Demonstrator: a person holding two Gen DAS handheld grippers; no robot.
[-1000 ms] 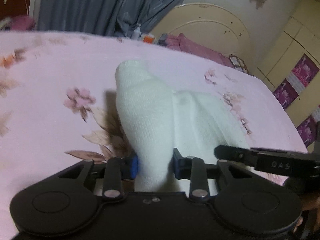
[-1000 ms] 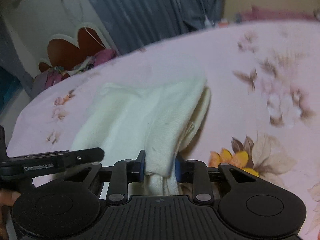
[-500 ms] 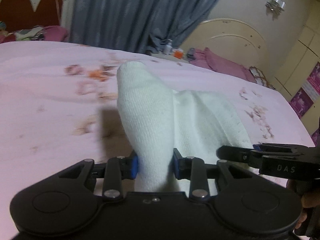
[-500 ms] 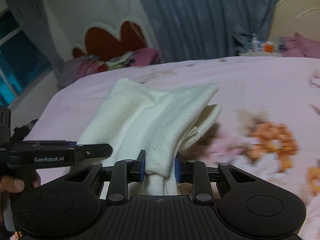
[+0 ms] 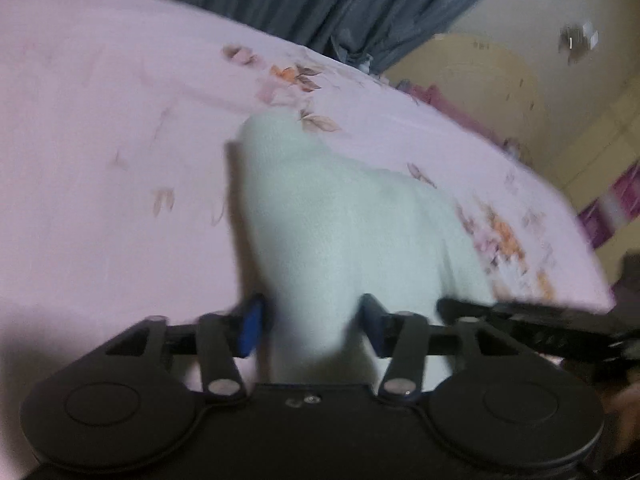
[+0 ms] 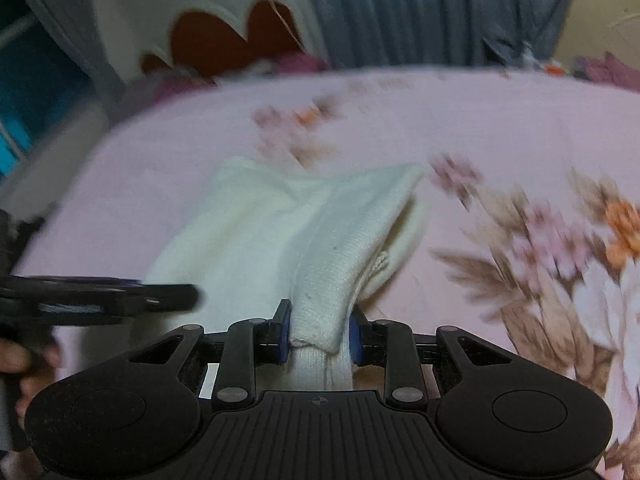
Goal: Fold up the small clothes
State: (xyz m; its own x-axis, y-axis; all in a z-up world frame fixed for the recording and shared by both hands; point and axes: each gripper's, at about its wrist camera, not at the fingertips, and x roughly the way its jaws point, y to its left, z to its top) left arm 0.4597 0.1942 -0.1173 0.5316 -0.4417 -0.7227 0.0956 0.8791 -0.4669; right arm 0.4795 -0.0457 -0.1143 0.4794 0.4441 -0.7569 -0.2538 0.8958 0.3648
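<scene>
While bunched, white knit garment [image 6: 280,232] drapes | right gripper [image 6: 320,332] clamped

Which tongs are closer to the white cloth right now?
Right. The right tongs clamp the white cloth; the left tongs have just been opening, straddling it, pads off.

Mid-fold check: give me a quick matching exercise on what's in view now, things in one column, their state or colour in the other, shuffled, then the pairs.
Column one:
1. left gripper
2. right gripper
3. bedsheet
4. curtain

Column two:
A. grey-blue, hanging behind the bed
B. clamped on the white knit garment
C. pink with a flower print
D. jaws have just been opening, pads apart from the cloth that lies between them

Pairs: 1-D, 2-B, 3-C, 4-A
</scene>
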